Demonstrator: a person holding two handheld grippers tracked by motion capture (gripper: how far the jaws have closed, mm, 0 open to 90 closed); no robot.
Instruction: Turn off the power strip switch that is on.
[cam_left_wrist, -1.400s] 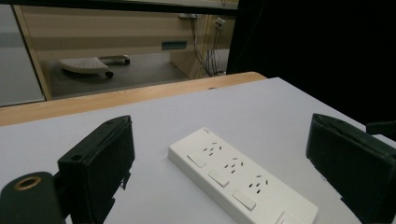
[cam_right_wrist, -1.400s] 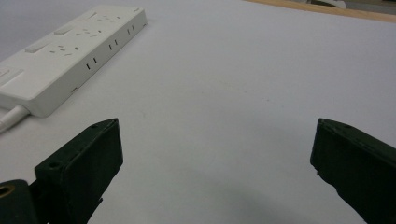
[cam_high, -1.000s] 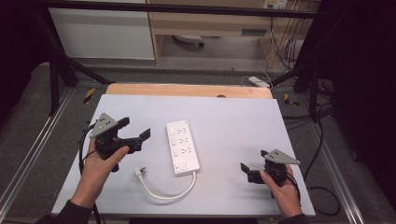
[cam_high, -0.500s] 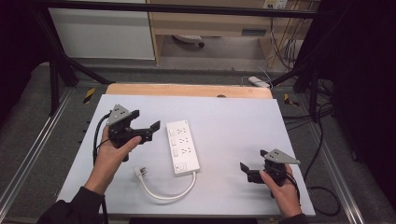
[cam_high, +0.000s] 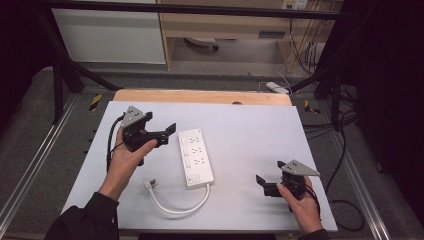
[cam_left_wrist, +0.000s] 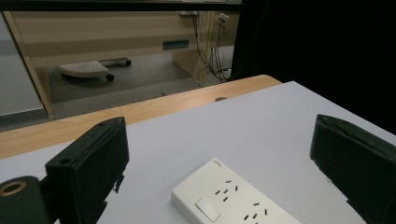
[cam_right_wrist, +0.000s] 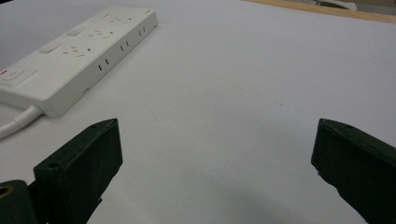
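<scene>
1. High view: the left tool (cam_high: 167, 134) has swung in from the worktop's left side and now hovers just beside the far end of the white power strip (cam_high: 195, 157), jaws spread wide and holding nothing. The right tool (cam_high: 265, 184) sits where it was, low near the front right of the worktop (cam_high: 250, 125), also wide and empty, well apart from the strip. This reads as the approach step; the next move calls for lowering the left tool around the strip's far end and closing. The strip's cable (cam_high: 177, 207) loops forward to its plug (cam_high: 151, 184).
2. Left gripper view: the power strip (cam_left_wrist: 233, 200) lies between the wide jaws, its near part cut off at the bottom edge.
3. Right gripper view: the power strip (cam_right_wrist: 79, 51) lies off to the upper left, its cable leaving the frame; bare worktop between the open jaws.
</scene>
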